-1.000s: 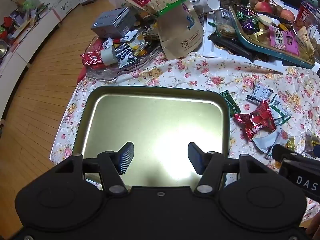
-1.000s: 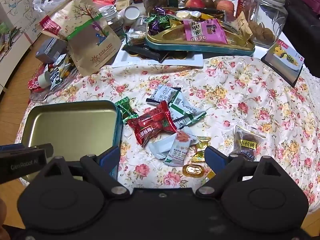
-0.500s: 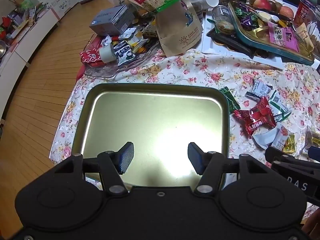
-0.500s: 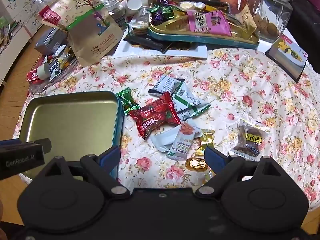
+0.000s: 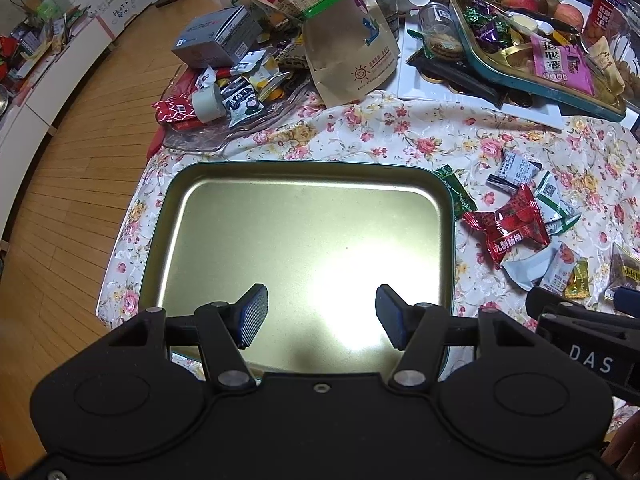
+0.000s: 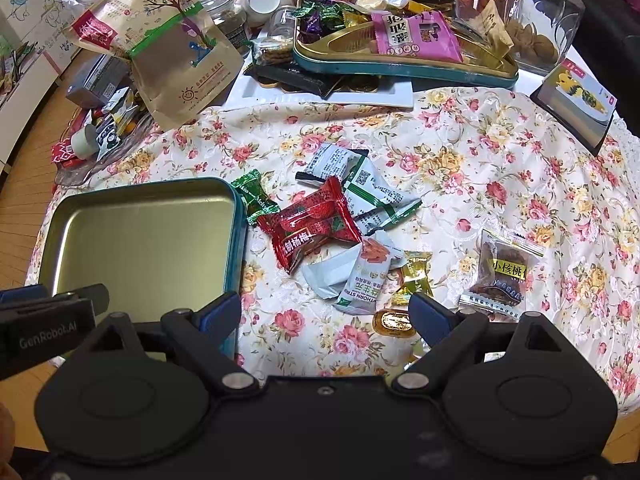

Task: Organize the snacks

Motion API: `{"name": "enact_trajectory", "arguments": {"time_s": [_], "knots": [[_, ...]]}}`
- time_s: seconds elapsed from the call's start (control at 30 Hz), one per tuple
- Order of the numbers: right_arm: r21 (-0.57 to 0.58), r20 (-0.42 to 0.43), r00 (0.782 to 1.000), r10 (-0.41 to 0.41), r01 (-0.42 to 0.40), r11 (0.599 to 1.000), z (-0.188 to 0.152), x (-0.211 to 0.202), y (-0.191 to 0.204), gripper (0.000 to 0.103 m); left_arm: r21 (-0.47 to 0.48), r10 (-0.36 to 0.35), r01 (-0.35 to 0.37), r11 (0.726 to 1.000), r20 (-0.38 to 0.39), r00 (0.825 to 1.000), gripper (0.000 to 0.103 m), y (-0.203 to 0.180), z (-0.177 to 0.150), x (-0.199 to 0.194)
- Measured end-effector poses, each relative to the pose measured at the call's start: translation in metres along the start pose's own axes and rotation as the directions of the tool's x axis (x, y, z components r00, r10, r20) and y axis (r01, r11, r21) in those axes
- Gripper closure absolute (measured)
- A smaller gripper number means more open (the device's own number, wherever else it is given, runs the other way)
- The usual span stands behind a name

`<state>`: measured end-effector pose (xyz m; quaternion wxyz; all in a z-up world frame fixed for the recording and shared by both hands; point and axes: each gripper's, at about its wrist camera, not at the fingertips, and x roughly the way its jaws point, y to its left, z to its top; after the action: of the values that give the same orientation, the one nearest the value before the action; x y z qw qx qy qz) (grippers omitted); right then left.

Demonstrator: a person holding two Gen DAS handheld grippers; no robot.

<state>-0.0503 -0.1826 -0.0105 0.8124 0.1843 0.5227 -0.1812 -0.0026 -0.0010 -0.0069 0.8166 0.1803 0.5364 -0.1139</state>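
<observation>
A floral cloth (image 6: pixel 460 152) covers the table beneath both my claws. The largest thing near me is an empty tin (image 5: pixel 308 240) with a teal rim, lying flat just ahead of my left claw (image 5: pixel 321 316), whose fingers stand wide apart over the tin's near end, holding nothing. My right claw (image 6: pixel 325 312) hangs to the tin's right, also spread wide and empty, its left finger just above the tin's near right corner.

The loose snacks lie ahead of my right claw, between its fingers and a little beyond. Biggest is a red pack (image 6: pixel 312 222), lying on top of a white-and-green pack (image 6: pixel 376 196) and just right of the tin. Nearer me, a white sachet (image 6: pixel 366 280) rests over a grey wrapper (image 6: pixel 328 276). A brown walnut pack (image 6: pixel 502 274) sits apart, ahead and right of my right finger. Smallest are a green candy (image 6: pixel 252 196) touching the tin's rim, a gold candy (image 6: pixel 416 276), and a gold ingot (image 6: pixel 394 322) just inside my right finger.

I judge nothing is sorted yet. To do the first pick well, I should lower over the red pack, which lies uppermost, pinch its puffed middle rather than its slippery crimped ends, then lift clear before swinging left over the tin.
</observation>
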Motion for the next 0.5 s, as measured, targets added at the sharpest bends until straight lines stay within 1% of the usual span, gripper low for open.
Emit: {"name": "enact_trajectory", "arguments": {"time_s": [0.5], "knots": [[-0.004,-0.02,1.0,0.007,-0.007,1.0,0.0009,0.0025,0.0021,0.008,-0.003,0.001,-0.001,1.0,-0.005,1.0,0.04,0.0008,0.0002,0.0006]]}}
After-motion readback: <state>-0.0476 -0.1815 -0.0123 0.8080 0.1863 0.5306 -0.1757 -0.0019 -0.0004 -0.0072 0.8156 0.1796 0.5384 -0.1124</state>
